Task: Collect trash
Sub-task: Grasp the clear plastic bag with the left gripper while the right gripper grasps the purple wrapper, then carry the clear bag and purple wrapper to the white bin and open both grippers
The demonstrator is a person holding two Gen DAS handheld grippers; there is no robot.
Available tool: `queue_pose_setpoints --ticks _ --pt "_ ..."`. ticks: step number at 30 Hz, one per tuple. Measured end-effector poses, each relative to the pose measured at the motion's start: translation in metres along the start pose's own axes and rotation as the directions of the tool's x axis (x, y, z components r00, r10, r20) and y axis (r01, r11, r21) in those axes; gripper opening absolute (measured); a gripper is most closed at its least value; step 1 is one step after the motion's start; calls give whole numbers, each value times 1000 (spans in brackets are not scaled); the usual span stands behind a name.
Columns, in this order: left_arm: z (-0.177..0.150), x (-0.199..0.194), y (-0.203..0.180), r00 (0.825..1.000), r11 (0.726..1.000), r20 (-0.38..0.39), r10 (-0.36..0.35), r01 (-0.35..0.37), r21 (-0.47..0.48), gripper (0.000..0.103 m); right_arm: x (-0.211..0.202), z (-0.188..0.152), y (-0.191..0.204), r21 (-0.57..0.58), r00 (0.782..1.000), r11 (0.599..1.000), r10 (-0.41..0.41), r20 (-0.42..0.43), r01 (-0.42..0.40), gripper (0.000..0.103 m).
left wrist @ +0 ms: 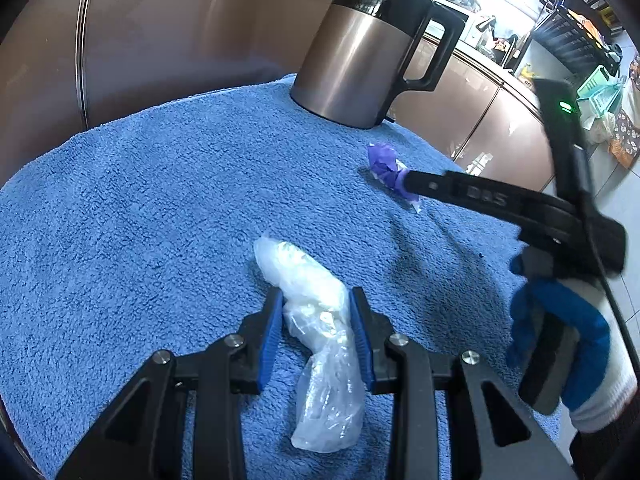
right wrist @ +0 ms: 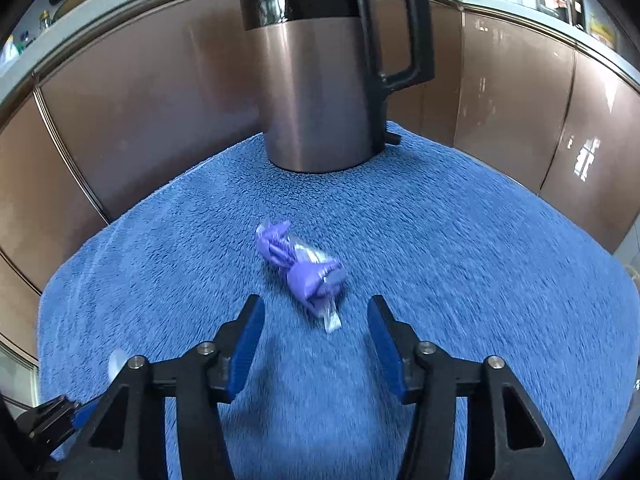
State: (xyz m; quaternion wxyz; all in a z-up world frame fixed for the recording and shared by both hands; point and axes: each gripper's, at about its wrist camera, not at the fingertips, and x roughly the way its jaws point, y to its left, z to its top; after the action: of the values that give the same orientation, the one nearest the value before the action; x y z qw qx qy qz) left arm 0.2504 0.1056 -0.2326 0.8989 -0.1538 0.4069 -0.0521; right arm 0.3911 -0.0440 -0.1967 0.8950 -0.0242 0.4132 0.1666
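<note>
A crumpled clear plastic bag (left wrist: 316, 312) lies on the blue towel (left wrist: 140, 220). My left gripper (left wrist: 316, 300) has its blue pads on both sides of the bag, pressing it. A crumpled purple wrapper (right wrist: 304, 268) lies on the towel (right wrist: 460, 280) in front of the kettle. My right gripper (right wrist: 316, 312) is open, its jaws just short of the wrapper, one on each side. In the left wrist view the right gripper (left wrist: 404, 186) reaches in from the right, its tip at the purple wrapper (left wrist: 386, 168).
A steel and black electric kettle (left wrist: 360, 52) (right wrist: 328, 72) stands at the towel's far edge. Brown cabinet fronts (right wrist: 140, 100) rise behind. A gloved hand (left wrist: 576, 344) holds the right gripper. Shelves and clutter stand at the far right (left wrist: 580, 40).
</note>
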Motion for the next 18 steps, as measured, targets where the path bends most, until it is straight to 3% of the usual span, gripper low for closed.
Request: queue_pose_setpoints --ticks 11,14,18 --pt "0 0 0 1000 1000 -3 -10 10 -8 31 42 16 3 -38 999 999 -29 -45 28 55" --pt "0 0 0 1000 1000 -3 -7 7 -6 31 41 13 2 -38 999 999 -24 -46 22 41" --pt "1 0 0 1000 1000 -3 -5 5 -2 31 27 7 3 -51 999 998 -31 -37 30 38"
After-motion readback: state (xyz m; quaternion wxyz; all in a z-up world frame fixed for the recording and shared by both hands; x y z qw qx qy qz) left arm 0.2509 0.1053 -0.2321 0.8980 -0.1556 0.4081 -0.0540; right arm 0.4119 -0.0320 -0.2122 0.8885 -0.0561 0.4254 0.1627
